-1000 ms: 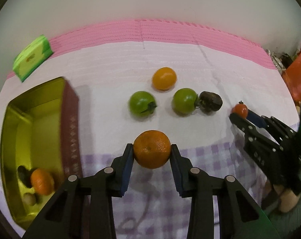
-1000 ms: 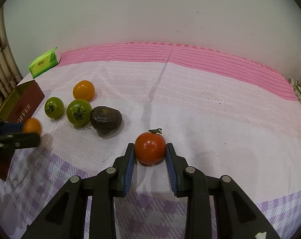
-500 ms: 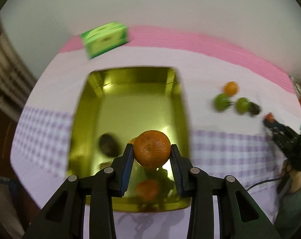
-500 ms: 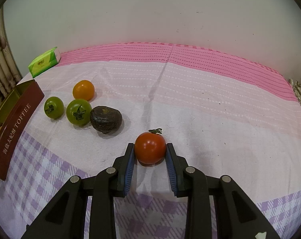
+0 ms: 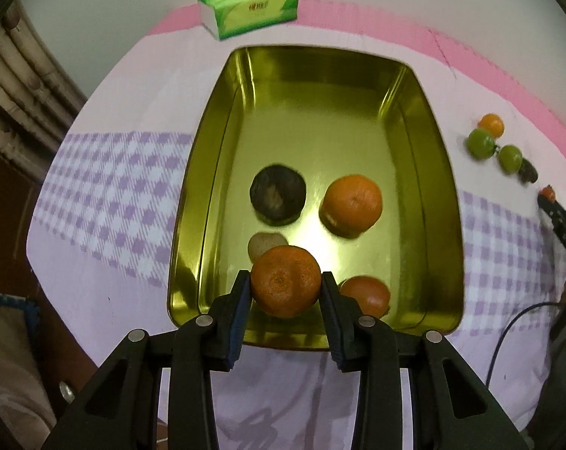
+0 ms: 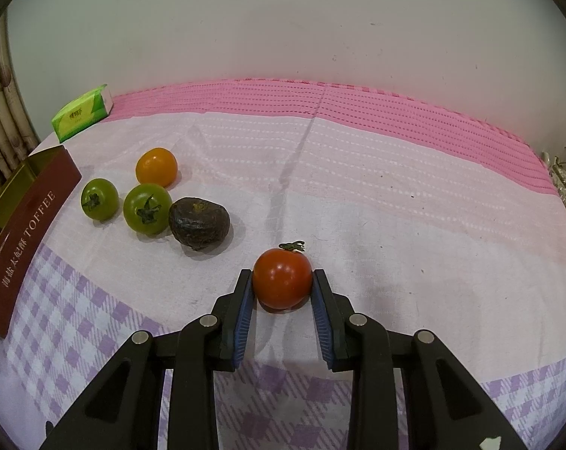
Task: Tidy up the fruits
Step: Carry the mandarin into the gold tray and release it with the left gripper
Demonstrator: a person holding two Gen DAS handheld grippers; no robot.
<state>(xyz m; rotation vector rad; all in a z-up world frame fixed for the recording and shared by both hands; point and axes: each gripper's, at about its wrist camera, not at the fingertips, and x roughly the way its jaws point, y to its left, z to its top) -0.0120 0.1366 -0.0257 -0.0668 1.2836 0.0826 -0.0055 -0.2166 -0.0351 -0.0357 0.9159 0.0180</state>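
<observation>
Change since a second ago: we have carried the mandarin [image 5: 286, 280] from over the cloth to above the tin [image 5: 438, 172]; our right side has not shifted.

Left wrist view
- Left gripper [image 5: 286, 292]: jaws clamped on the mandarin at its widest girth, held above the tin's near end.
- Tin contents: one orange [image 5: 352, 204], one dark wrinkled fruit [image 5: 277, 194], a pale small fruit [image 5: 266, 244] partly hidden, another orange fruit [image 5: 369, 294] behind our right finger.
- Handling, mandarin: we judge it light, with loose, soft, dimpled peel that grips well; it bruises if squeezed. Hold across the middle.
- Beyond: tissue pack [image 5: 250, 9] past the tin's far end.

Right wrist view
- Right gripper [image 6: 282, 294]: jaws closed against the sides of the red tomato [image 6: 282, 276], which looks to be resting on the tablecloth [image 6: 395, 195].
- Handling, tomato: smooth, slick skin, thin and easily split; we judge a gentle hold at the equator is best.
- Waiting on cloth: two green tomatoes [image 6: 147, 208], a yellow-orange fruit [image 6: 156, 167], a dark fruit [image 6: 199, 223], clustered near the tin.
</observation>
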